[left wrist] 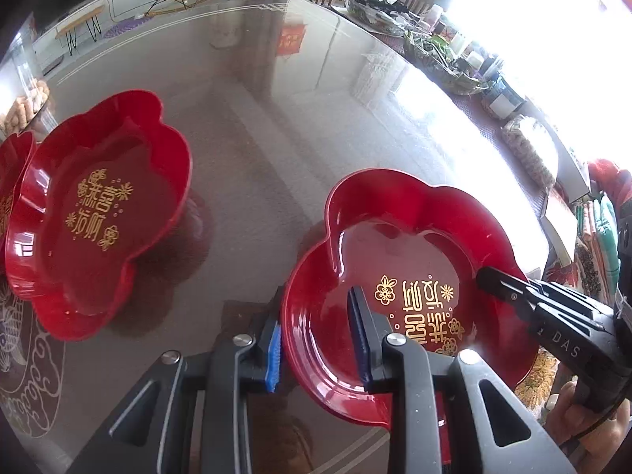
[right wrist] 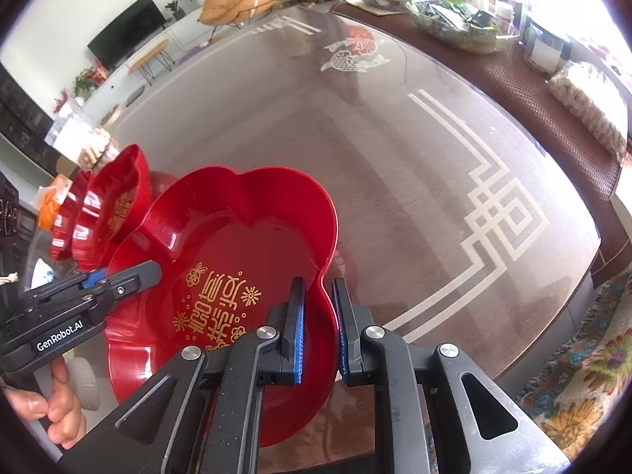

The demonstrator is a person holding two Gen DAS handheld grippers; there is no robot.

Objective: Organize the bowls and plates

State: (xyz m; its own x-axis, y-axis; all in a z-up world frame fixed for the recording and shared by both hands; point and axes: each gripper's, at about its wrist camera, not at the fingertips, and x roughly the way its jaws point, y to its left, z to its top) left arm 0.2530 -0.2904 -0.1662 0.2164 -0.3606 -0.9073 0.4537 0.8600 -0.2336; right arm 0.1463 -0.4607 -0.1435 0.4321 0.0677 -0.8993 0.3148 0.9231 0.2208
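A red flower-shaped plate with gold lettering (left wrist: 399,260) (right wrist: 245,237) lies near the table's front. My left gripper (left wrist: 320,339) straddles its left rim, one pad inside and one outside, with a gap left. My right gripper (right wrist: 318,331) straddles its right rim the same way, pads close to the rim. A second red plate (left wrist: 102,205) (right wrist: 114,205) sits to the left, overlapping a third red plate (left wrist: 12,181) (right wrist: 65,217) behind it.
The glass-topped table (left wrist: 276,118) (right wrist: 395,158) has a white pattern. Bowls, jars and packets (left wrist: 446,51) (right wrist: 466,15) line its far right edge. A dish of snacks (left wrist: 27,106) stands at the far left. A floral cloth (right wrist: 584,363) is at the right.
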